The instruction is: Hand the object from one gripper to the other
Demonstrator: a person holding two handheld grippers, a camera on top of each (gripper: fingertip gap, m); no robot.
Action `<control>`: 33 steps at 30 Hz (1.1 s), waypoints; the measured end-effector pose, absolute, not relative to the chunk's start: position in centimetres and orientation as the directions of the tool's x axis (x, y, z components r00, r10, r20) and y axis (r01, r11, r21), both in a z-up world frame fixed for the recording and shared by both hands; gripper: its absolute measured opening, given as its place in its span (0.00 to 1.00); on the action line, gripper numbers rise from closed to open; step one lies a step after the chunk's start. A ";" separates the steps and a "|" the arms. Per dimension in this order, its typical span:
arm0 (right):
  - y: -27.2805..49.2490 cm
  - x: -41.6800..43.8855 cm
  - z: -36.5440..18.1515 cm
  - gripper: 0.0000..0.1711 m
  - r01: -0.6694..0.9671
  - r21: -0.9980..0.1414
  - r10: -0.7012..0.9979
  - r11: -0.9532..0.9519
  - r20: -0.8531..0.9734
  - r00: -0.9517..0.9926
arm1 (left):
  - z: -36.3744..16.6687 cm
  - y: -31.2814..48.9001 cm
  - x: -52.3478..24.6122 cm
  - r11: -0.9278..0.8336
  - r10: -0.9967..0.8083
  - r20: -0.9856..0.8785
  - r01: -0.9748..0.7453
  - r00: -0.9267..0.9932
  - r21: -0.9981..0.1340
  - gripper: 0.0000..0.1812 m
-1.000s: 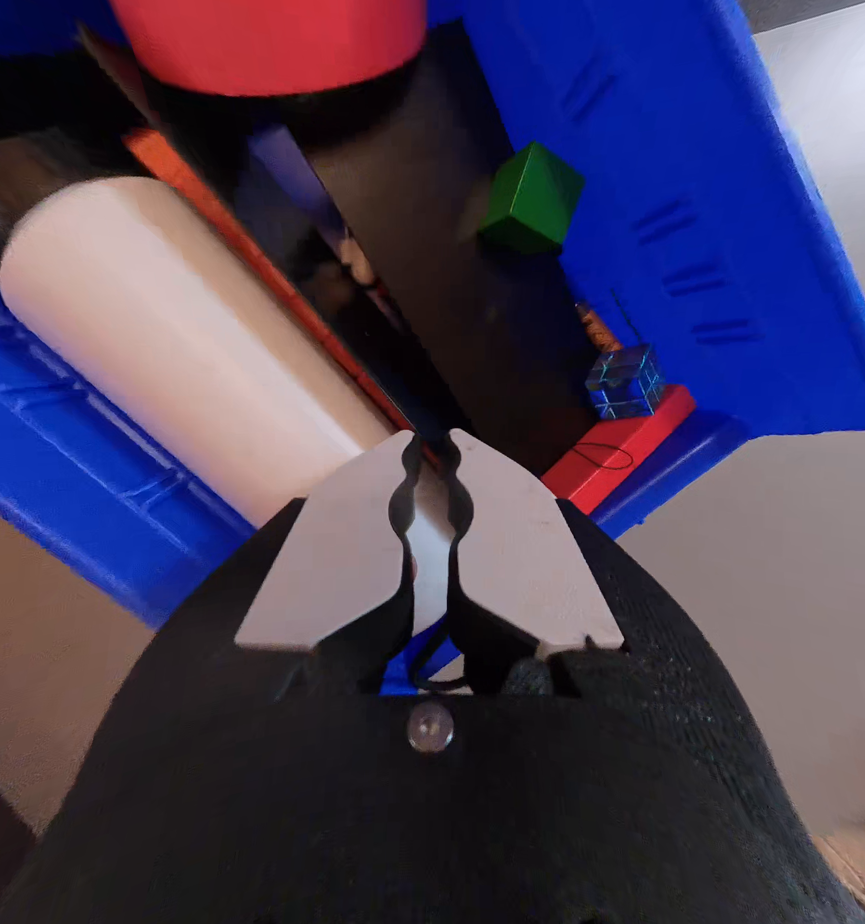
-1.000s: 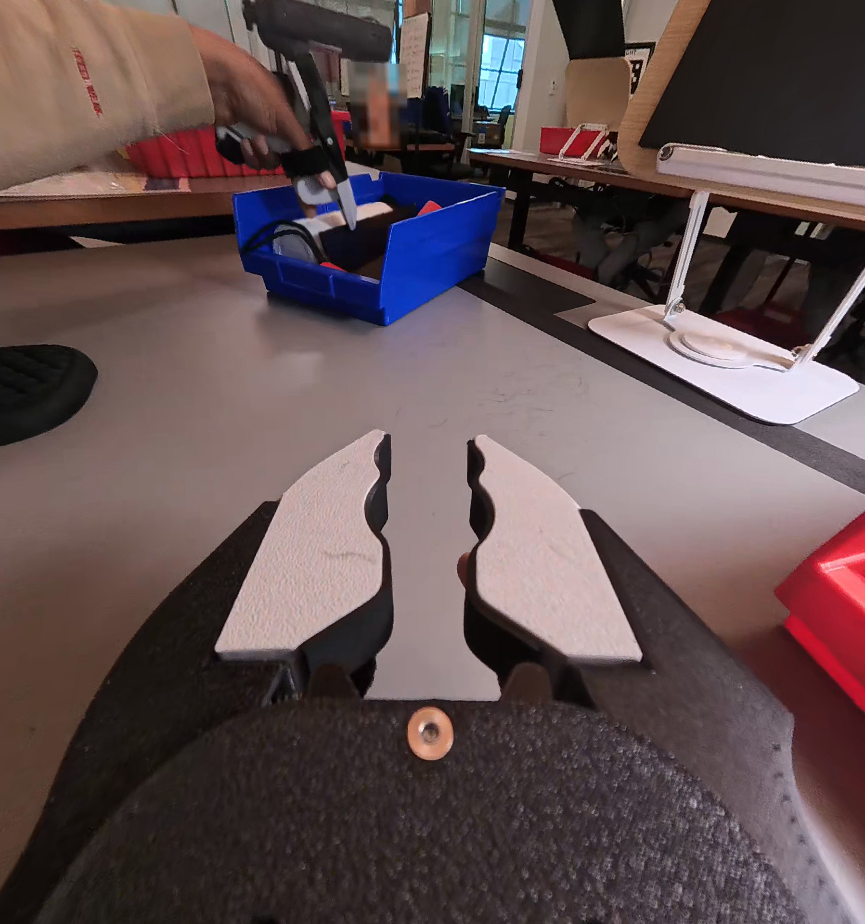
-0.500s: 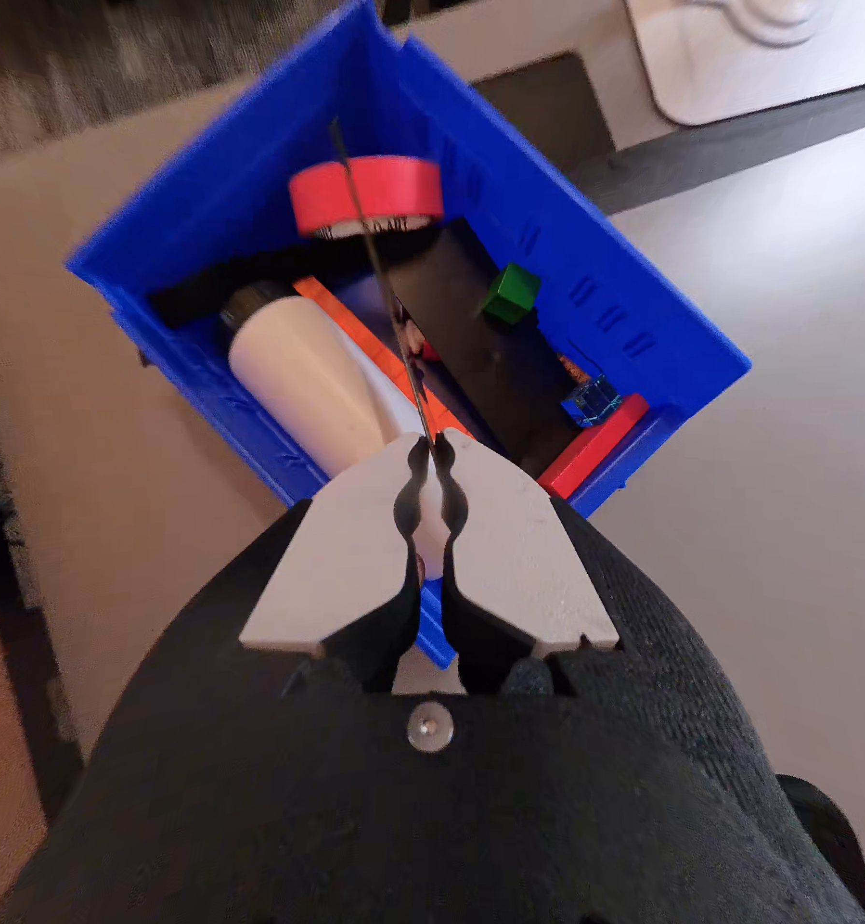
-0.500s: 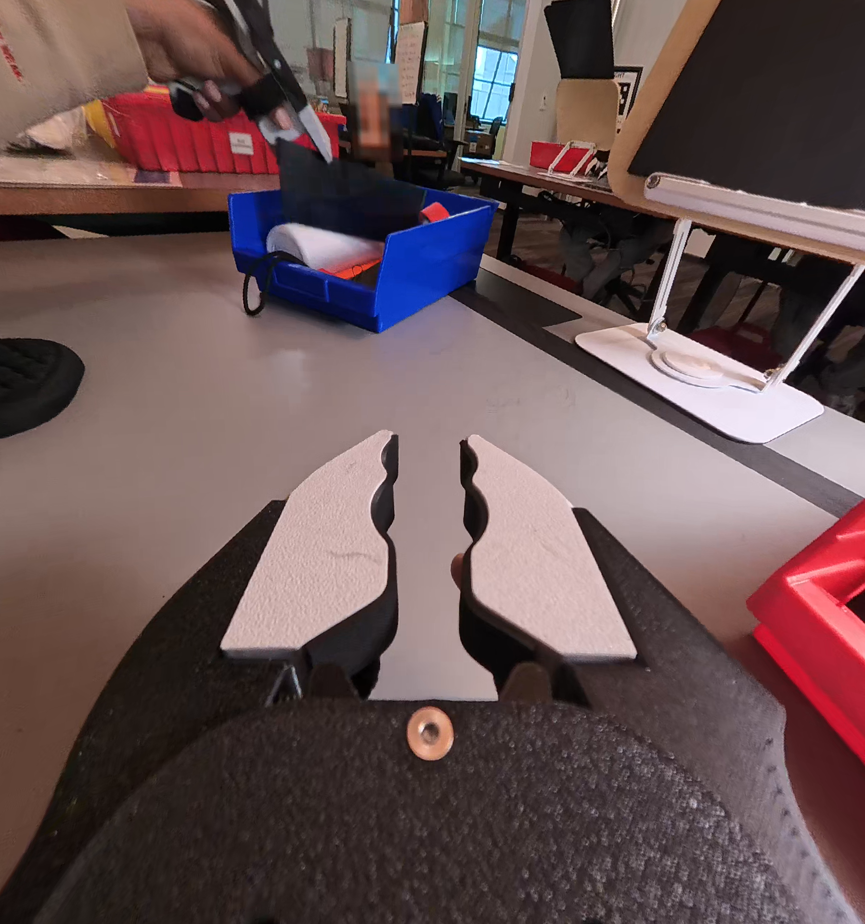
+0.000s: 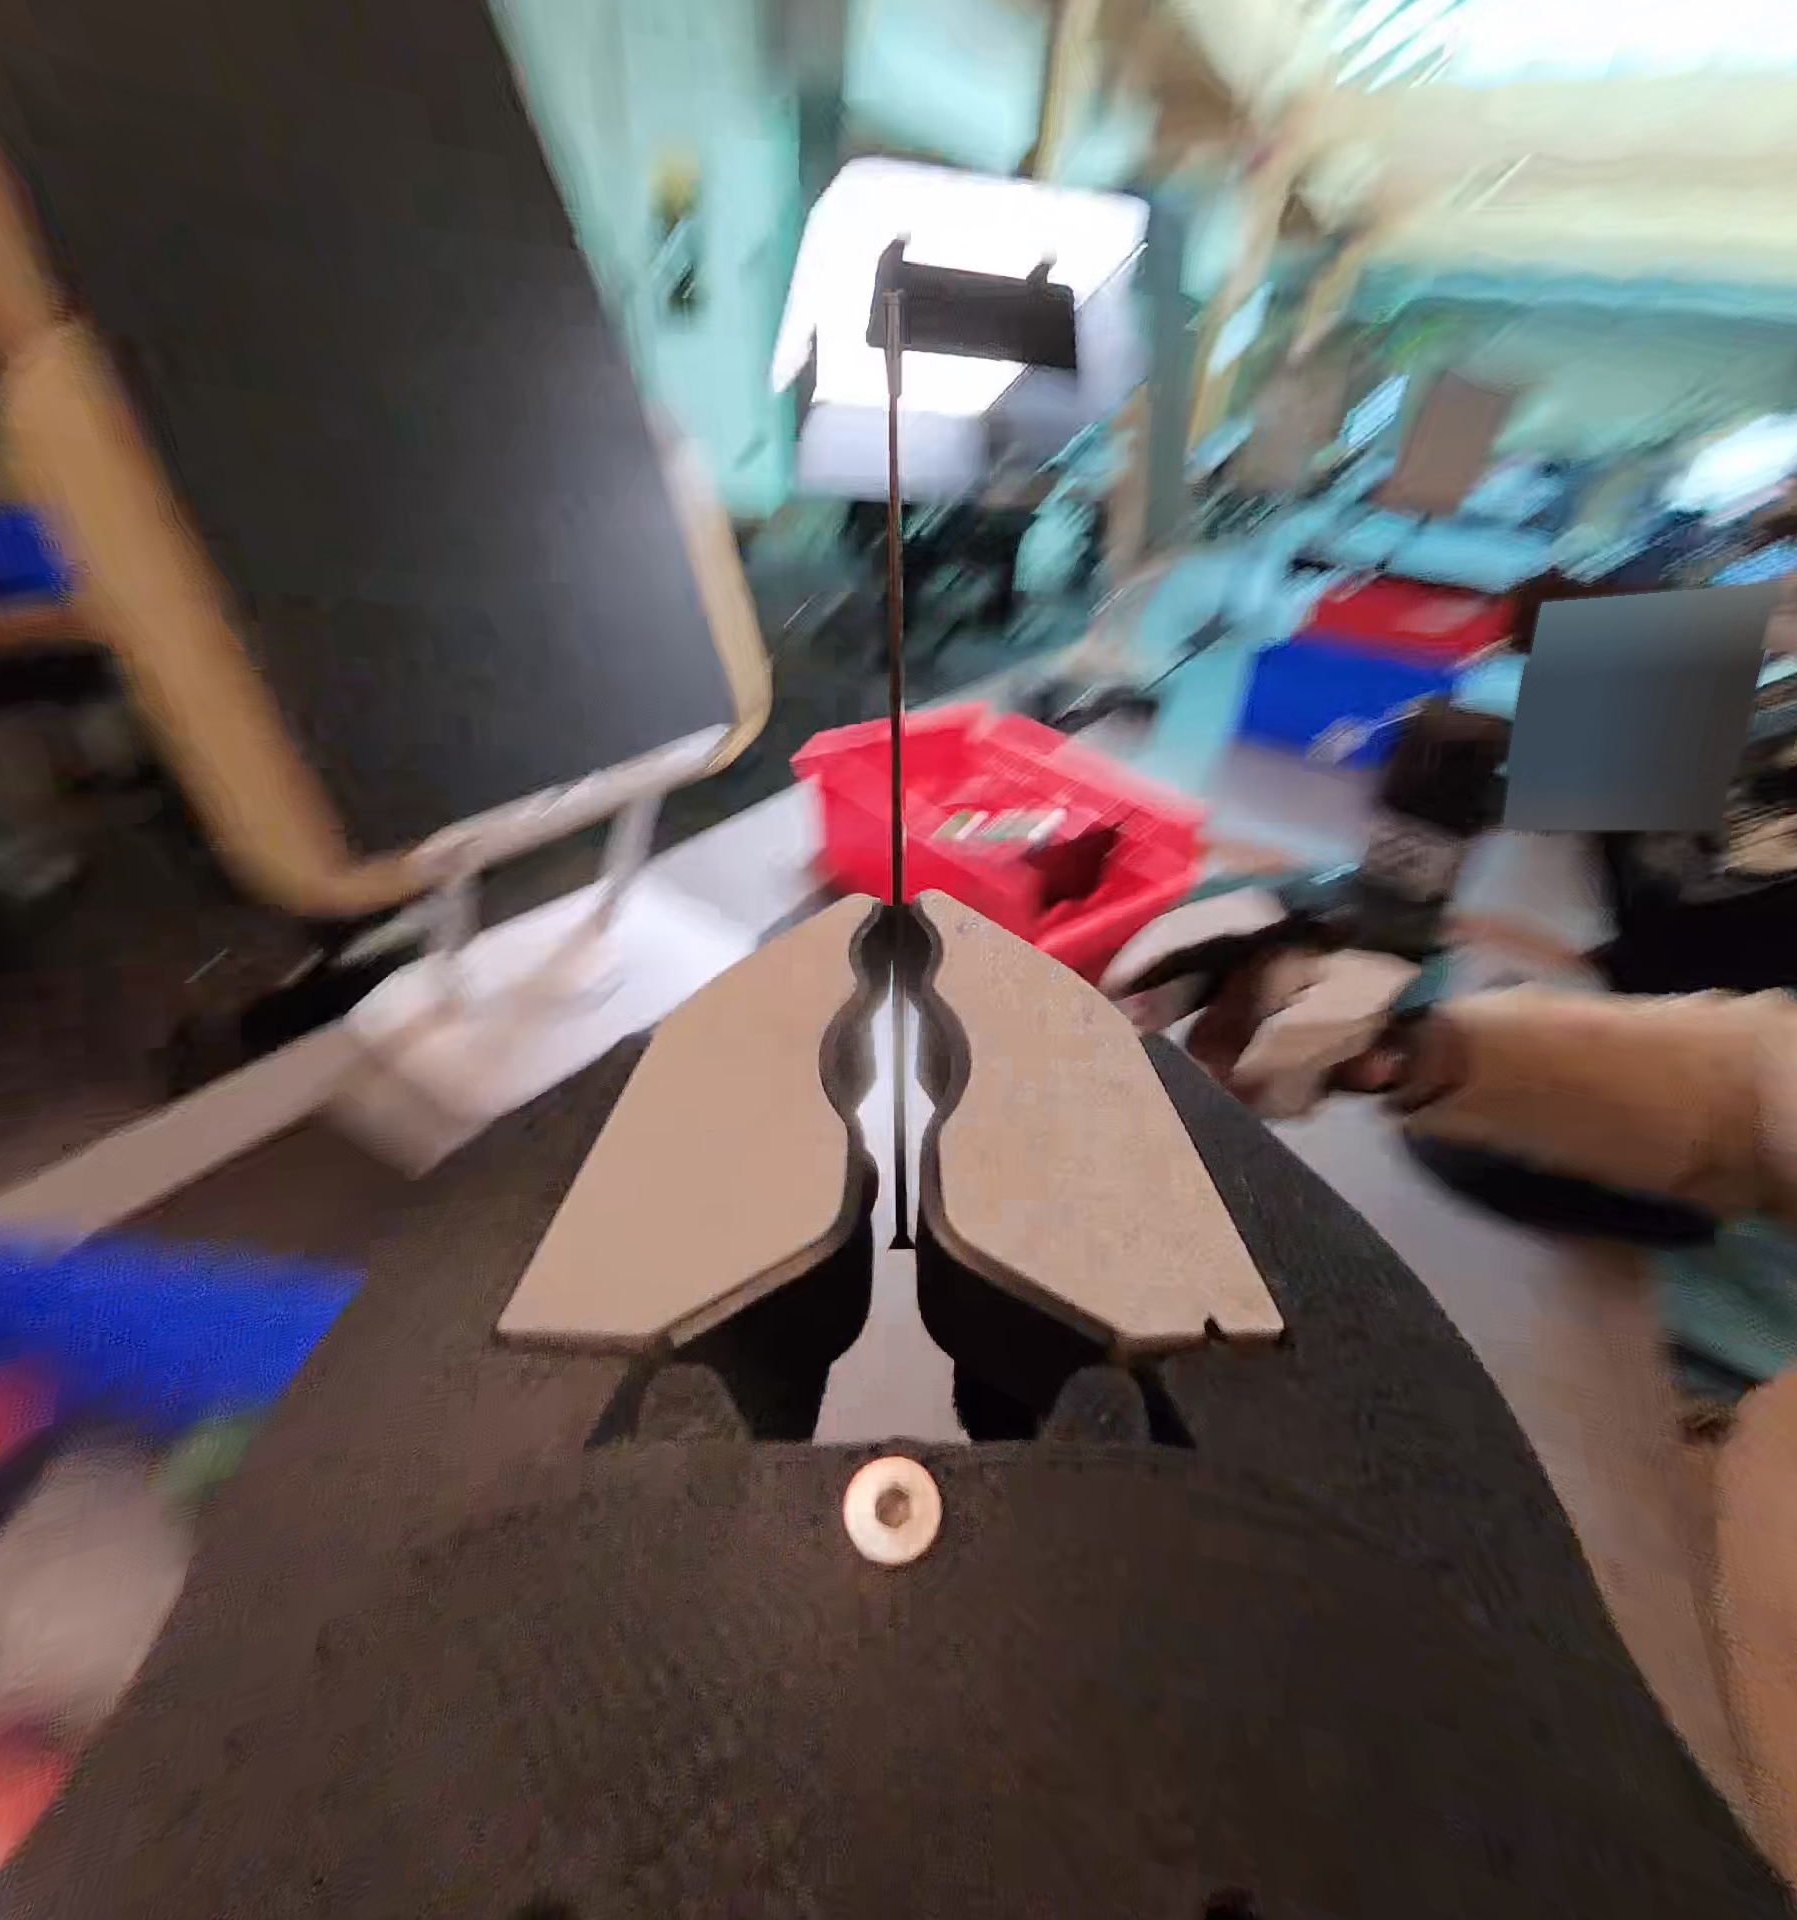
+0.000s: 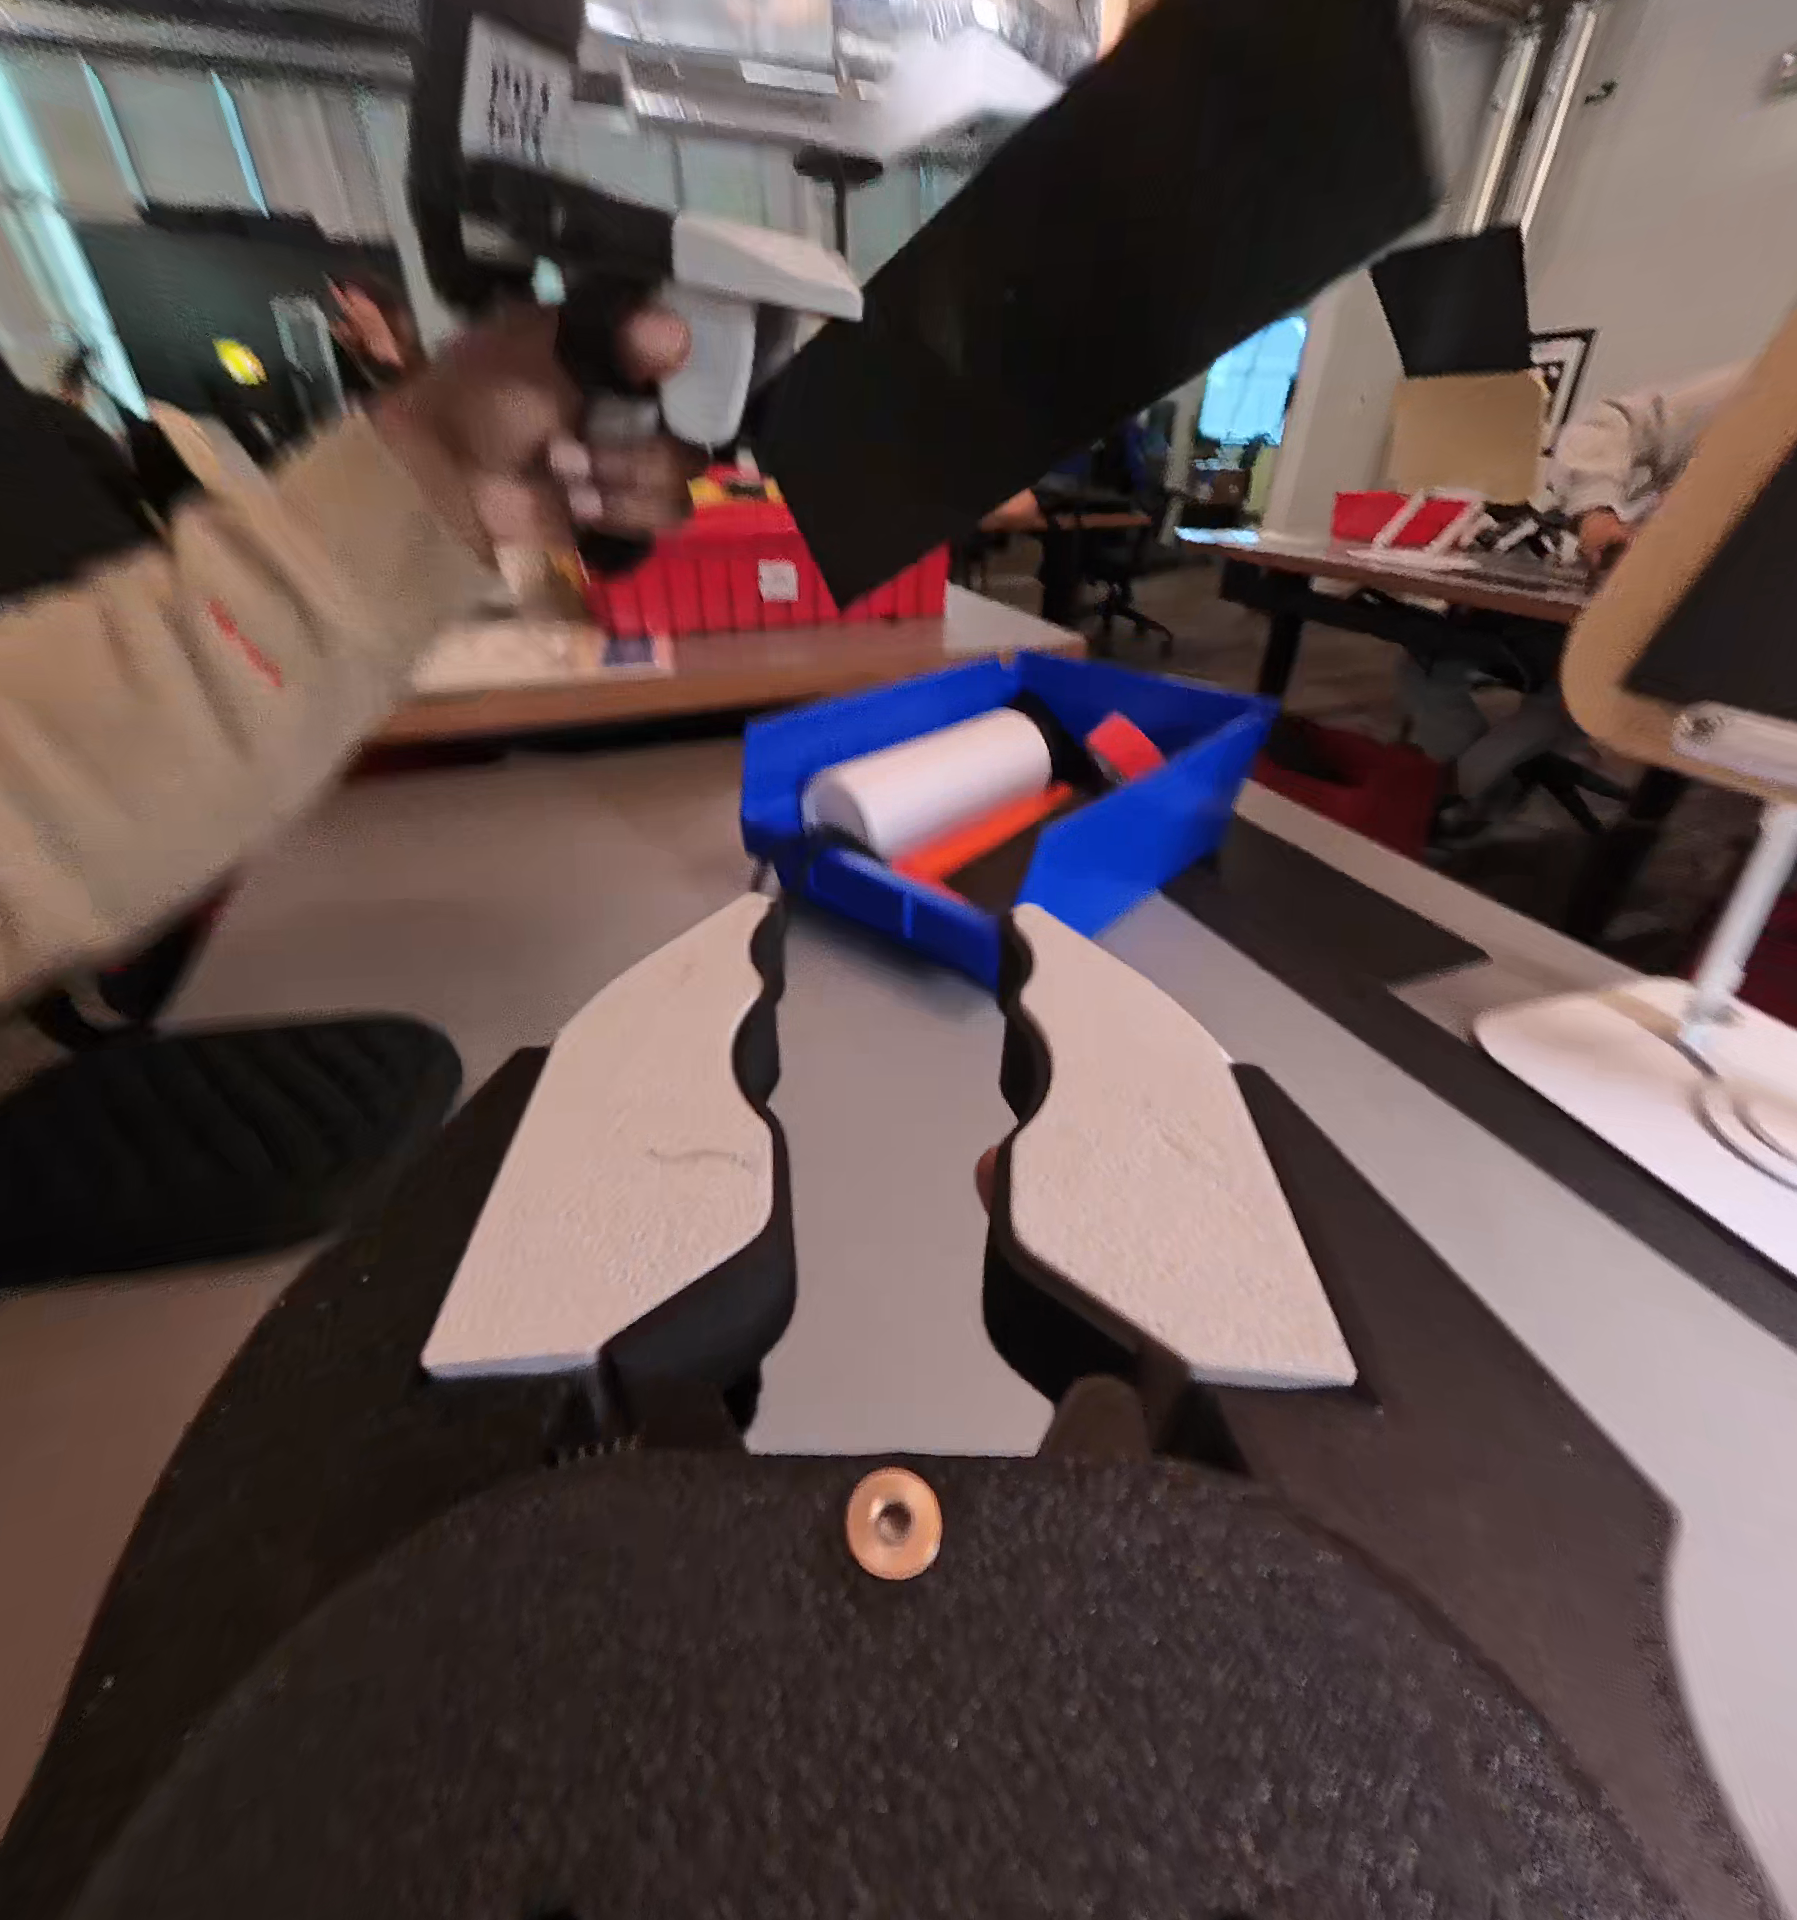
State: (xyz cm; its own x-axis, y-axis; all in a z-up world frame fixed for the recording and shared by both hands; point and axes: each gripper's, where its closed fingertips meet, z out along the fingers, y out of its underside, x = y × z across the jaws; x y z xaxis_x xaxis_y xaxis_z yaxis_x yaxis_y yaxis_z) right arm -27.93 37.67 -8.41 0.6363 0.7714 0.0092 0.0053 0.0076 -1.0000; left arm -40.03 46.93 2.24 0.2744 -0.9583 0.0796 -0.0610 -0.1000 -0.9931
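Observation:
A thin black flat sheet [image 6: 1081, 281] is clamped in my left gripper [image 5: 896, 914], which is shut on its lower edge. In the left wrist view the sheet [image 5: 894, 623] shows edge-on as a thin dark line rising from the fingertips. In the right wrist view the left gripper [image 6: 738, 301], held in a person's hand, carries the sheet tilted high in the air, above and beyond my right gripper [image 6: 892, 914]. My right gripper is open and empty, low over the grey table, apart from the sheet.
A blue bin [image 6: 1112, 852] with a white roll [image 6: 935, 779] and an orange bar stands on the table ahead. A red bin [image 5: 998, 831], a white stand base [image 6: 1704, 1091] bearing a dark board, and a black pad [image 6: 177, 1122] at the left are nearby. Left tips to right tips: about 20 centimetres.
My left gripper has lifted the black sheet out of the blue bin and swung it up and level, with motion blur. My right gripper has opened wider and now faces the bin.

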 end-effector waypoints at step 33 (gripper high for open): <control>31.1 -17.7 -12.4 0.01 0.708 -0.659 0.951 -0.254 -0.035 0.308 | -6.2 34.6 -27.7 0.244 -0.948 -0.155 -0.318 -0.279 -0.916 0.13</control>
State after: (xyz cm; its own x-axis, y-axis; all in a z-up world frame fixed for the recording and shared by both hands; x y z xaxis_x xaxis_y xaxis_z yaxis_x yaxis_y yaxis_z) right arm -17.71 31.05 -12.37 0.3082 0.9507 -0.0351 0.7082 -0.2539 -0.6588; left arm -27.69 34.57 -6.17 -0.2788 -0.9477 -0.1553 -0.3177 0.2437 -0.9164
